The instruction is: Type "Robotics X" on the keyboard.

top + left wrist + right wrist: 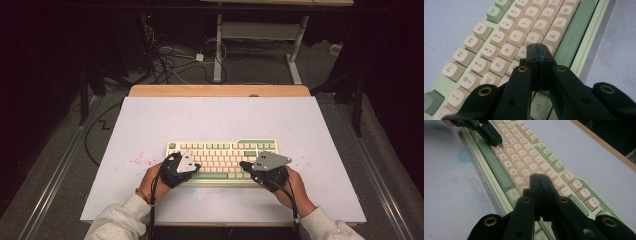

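A pale green keyboard with cream keys lies near the front middle of the white tabletop. My left gripper rests over the keyboard's left half, jaws shut with nothing between them. In the left gripper view its tips sit on the keys beside F and above the green space bar. My right gripper is over the right half, also shut and empty. In the right gripper view its tips hover over the lower letter rows of the keyboard, with the left gripper farther along.
The white board covers a wooden table whose far edge shows. Red specks mark the board left of the keyboard, and a faint blue smudge lies in front of it. Cables and desk legs stand on the floor beyond.
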### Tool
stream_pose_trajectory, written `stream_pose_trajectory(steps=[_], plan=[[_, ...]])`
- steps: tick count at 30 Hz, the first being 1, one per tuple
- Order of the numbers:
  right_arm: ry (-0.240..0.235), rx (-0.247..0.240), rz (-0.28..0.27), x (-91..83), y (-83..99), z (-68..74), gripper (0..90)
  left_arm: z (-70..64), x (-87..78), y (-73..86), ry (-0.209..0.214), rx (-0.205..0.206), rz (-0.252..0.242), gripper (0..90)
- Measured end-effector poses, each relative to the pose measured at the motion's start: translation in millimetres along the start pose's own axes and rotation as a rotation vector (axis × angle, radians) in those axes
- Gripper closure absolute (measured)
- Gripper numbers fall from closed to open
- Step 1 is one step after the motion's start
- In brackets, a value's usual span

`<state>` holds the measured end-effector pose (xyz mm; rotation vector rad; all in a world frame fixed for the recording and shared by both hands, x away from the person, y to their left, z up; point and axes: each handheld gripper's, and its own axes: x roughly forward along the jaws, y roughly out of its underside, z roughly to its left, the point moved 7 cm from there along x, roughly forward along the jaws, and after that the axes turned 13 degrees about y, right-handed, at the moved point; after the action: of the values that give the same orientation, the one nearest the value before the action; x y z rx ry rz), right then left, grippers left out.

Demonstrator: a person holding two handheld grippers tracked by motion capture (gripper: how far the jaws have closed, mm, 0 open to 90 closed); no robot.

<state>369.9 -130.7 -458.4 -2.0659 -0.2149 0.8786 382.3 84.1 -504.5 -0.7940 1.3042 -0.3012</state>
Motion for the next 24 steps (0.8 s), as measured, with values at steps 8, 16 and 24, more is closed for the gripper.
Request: stream_pose_trajectory(steps=[8,16,24], plan=[[0.005,0.004,-0.005,-1.3,-0.2,-2.0,90.0,-0.3,-11.8,-4.9,-0.015,0.004,-0.047,87.4],[0.005,0.0,-0.006,-0.4,0.0,-0.6,90.0,1.1,-19.1,-3.3,-0.026,-0.002,-0.064,87.4],[0.006,-0.001,-0.005,-0.4,0.1,-0.1,90.0,4.6,-23.1,1.4,-0.04,-0.014,-0.067,87.4]])
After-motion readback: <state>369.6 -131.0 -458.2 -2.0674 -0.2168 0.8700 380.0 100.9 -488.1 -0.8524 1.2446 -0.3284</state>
